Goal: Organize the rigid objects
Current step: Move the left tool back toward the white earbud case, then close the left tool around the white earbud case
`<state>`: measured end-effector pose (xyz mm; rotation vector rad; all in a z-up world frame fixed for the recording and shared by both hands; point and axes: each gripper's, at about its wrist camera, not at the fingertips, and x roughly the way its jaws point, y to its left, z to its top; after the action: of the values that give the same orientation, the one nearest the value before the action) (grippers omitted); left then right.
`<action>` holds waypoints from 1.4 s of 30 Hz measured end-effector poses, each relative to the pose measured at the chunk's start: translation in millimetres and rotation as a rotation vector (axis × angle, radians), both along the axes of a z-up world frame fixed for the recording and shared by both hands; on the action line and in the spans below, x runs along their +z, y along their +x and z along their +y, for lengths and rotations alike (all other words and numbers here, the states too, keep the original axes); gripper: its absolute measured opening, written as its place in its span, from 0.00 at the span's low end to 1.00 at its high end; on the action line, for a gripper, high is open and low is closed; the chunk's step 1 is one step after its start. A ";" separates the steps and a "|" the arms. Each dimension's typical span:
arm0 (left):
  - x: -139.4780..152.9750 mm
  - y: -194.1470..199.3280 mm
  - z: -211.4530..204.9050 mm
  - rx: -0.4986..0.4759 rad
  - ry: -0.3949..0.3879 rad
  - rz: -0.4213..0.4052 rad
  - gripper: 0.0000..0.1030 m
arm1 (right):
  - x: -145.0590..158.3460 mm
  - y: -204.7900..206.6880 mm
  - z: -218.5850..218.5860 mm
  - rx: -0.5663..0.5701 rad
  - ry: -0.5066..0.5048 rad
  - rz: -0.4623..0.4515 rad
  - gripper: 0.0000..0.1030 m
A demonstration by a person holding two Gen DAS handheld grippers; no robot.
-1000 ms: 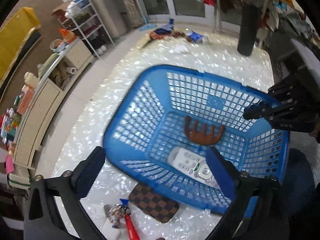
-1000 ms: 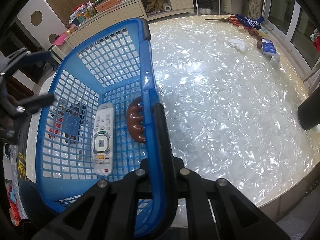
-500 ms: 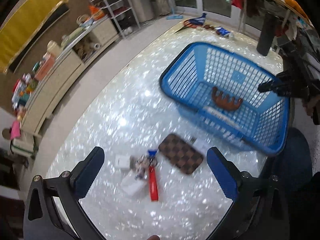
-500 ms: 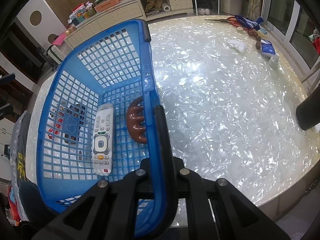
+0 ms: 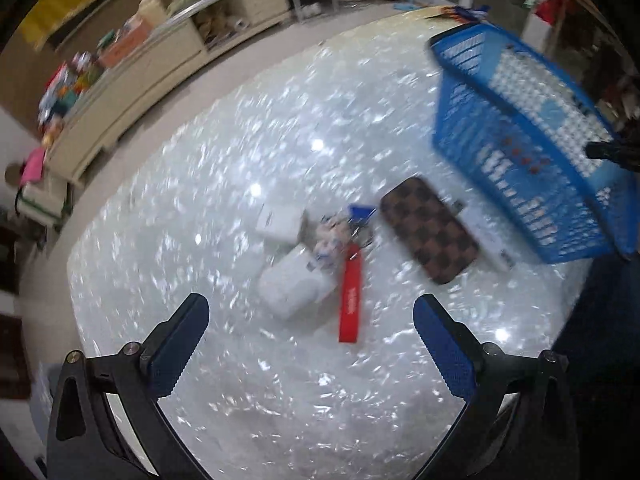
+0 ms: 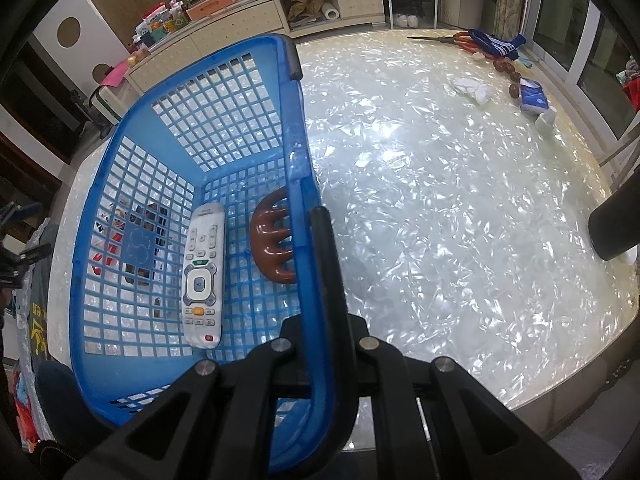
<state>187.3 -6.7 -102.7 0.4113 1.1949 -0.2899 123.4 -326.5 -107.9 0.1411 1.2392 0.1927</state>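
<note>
1. Left claw (image 5: 310,342): jaws wide apart and empty, held above the desk (image 5: 200,160) and looking down on it; the view is blurred by motion.
2. Loose items lie just ahead of the left claw, between the lines of its two fingers: a red strap (image 5: 351,294) nearest, its long axis running roughly along the claw's forward direction; a white case (image 5: 294,282) touching it on the left; a checkered wallet (image 5: 430,230) ahead and right, its long axis slanting toward the right finger.
3. Blue basket (image 5: 520,140): far ahead and right of the left claw, well apart from the loose items.
4. Right claw (image 6: 320,280): clamped on the basket's rim, steadying it. A remote (image 6: 203,276) and a brown clip (image 6: 274,244) lie inside, left of that claw.
5. Judgement: the left claw is the nearer and free one; the strap looks the likeliest next pick, and its lengthwise lie suits jaws closing across its width.
</note>
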 end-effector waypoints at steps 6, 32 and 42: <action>-38.2 7.2 18.3 0.114 -0.031 0.040 1.00 | -0.1 0.4 0.3 -0.002 -0.001 0.001 0.05; -101.6 49.4 55.3 0.533 -0.171 0.093 1.00 | -0.1 -0.8 -2.0 0.001 0.014 -0.002 0.05; -113.9 67.6 69.8 0.561 -0.183 0.096 1.00 | -0.1 -0.7 -2.0 0.001 0.015 -0.001 0.05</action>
<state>254.9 63.1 -216.7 -0.1054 1.3140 0.0691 122.8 -328.4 -108.0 0.1538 1.2367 0.2031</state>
